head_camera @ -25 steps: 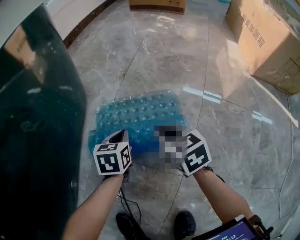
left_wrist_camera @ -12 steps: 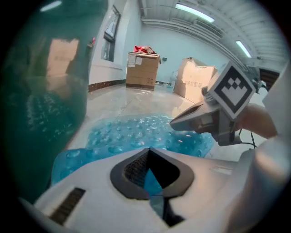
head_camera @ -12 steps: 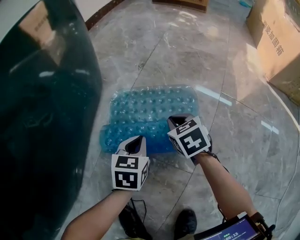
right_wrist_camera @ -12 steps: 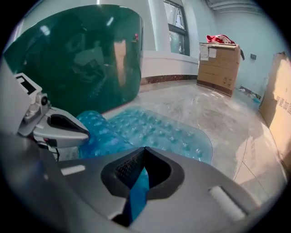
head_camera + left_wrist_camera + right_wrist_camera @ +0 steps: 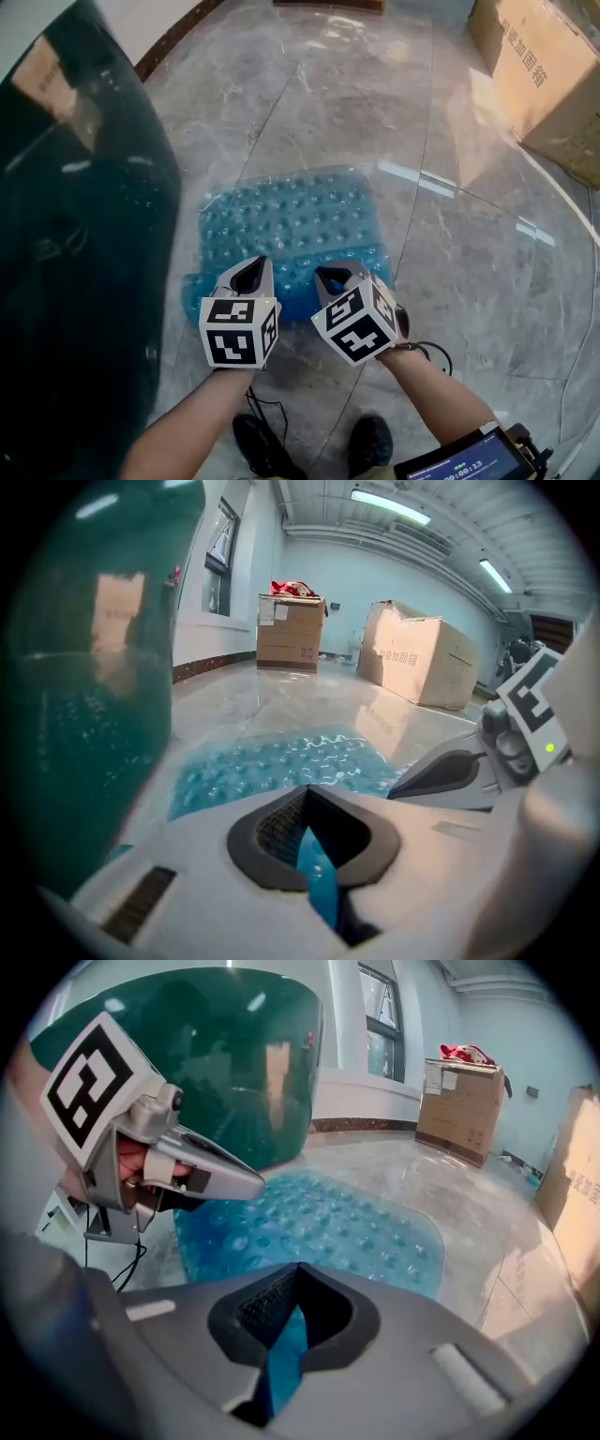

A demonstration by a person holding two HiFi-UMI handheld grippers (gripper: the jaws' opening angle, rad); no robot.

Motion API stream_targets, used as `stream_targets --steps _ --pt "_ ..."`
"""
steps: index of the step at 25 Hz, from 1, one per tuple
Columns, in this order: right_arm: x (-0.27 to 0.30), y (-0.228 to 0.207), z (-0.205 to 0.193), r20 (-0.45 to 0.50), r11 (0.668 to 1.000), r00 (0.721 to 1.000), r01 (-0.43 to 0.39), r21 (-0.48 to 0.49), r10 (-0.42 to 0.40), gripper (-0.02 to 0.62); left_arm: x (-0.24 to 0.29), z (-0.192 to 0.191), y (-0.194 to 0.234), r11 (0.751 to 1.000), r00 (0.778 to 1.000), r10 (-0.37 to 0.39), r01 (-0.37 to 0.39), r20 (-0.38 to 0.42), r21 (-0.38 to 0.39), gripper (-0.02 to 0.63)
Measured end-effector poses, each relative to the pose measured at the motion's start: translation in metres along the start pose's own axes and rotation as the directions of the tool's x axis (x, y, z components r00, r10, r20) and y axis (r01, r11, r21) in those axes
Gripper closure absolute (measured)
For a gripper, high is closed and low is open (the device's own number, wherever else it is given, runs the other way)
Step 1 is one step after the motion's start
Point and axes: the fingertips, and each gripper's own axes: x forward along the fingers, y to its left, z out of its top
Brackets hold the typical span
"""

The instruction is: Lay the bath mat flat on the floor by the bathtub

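Both grippers are clamped on the mat's near edge. L gripper (image 5: 248, 277) has jaws shut tight w/ a thin fold of the blue bath mat (image 5: 291, 220) pinched between the pads. R gripper (image 5: 333, 277) is the same, jaws together on the blue edge, just beside the L one at lower centre. The mat sits mid-frame on the marble floor (image 5: 469, 272), its left side near the dark green bathtub (image 5: 75, 244) that fills frame left. It spreads bumpy face up toward frame top, sides approx. parallel w/ the tub wall. It's foreshortened, so the long axis can't be called. Cardboard box (image 5: 544, 75) at upper right.
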Motion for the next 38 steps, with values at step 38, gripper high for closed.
stream_targets --steps 38 --pt "-0.082 0.044 -0.006 0.187 0.973 0.972 0.101 0.208 -0.14 0.588 -0.072 -0.132 -0.049 0.984 0.995 -0.096 0.093 -0.014 -0.152 0.608"
